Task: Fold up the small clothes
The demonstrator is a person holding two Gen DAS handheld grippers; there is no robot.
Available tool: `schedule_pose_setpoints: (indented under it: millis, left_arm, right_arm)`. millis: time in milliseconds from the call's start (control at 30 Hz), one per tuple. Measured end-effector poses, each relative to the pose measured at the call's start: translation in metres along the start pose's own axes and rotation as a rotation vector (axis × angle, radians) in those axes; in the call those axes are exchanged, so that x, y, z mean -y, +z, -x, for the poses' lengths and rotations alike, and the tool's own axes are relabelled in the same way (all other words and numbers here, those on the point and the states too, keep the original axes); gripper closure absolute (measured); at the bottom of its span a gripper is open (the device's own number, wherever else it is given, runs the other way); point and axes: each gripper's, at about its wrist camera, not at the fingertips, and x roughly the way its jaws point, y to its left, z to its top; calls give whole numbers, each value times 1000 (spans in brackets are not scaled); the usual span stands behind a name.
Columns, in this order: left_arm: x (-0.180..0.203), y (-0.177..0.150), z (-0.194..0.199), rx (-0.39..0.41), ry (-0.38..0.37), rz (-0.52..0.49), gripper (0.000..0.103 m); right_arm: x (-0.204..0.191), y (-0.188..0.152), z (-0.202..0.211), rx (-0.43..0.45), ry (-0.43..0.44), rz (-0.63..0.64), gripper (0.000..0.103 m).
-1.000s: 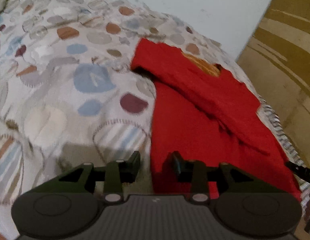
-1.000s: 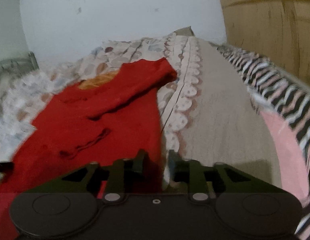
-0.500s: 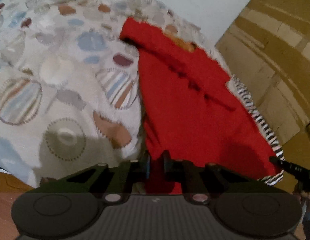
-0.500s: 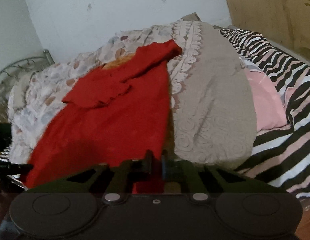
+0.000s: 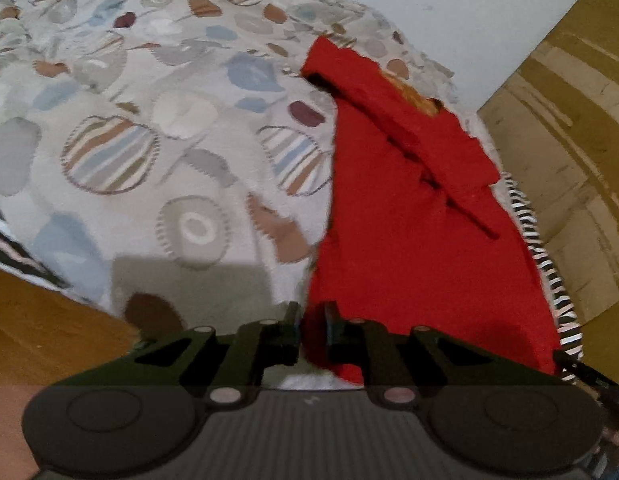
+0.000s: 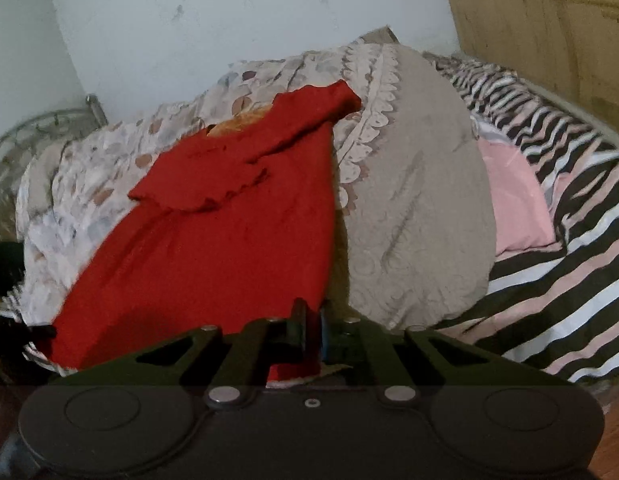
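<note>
The red shirt [image 5: 409, 240] lies lengthwise on the patterned bedspread [image 5: 169, 140], sleeves folded inward. The left gripper [image 5: 311, 334] pinches its near left hem corner; the right gripper [image 6: 311, 330] pinches the near right one. Uneven lifting could skew the fold, and thin hem could slip free, or the sleeves could flop open.

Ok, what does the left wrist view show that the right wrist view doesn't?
Only the left wrist view shows the wide spotted quilt beside the garment. Only the right wrist view shows the beige pillow, pink pillow and striped sheet. Both show the red garment lying on the bed, sleeves folded across it, each view's jaws closed on a corner of its near hem: left gripper, right gripper.
</note>
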Motion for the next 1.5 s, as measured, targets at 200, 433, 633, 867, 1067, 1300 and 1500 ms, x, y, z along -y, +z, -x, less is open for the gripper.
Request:
schedule_pose_setpoints:
  millis: [200,433,633,867,1067,1300,1500]
  left_arm:
    - [9,-12,20,80,107,-88,27]
    - [45,-19,27,211,182,-248,1]
    - [63,-21,21,213,190,-311,1]
    - [79,-27,19,259,212,-398,0]
    - [85,-32,13,221,208,-421,0]
    - [81,-38,11,183,178,-378,0]
    - [77,-38,11,111,107,-353,0]
  right_arm:
    - [-29,-21,12,28,-113,282,50]
    - [-71,-60,3,50,-249,755,19]
    - [-85,-87,-27,57,-369,1006,17]
    - [-94,-97,-39,147,-406,1109,19]
    - [-107,-105,-27,200,-322,1160,22]
    - [-120,-112,-31,217,-302,1166,34]
    - [-126,-107,-40,270,-355,1135,38]
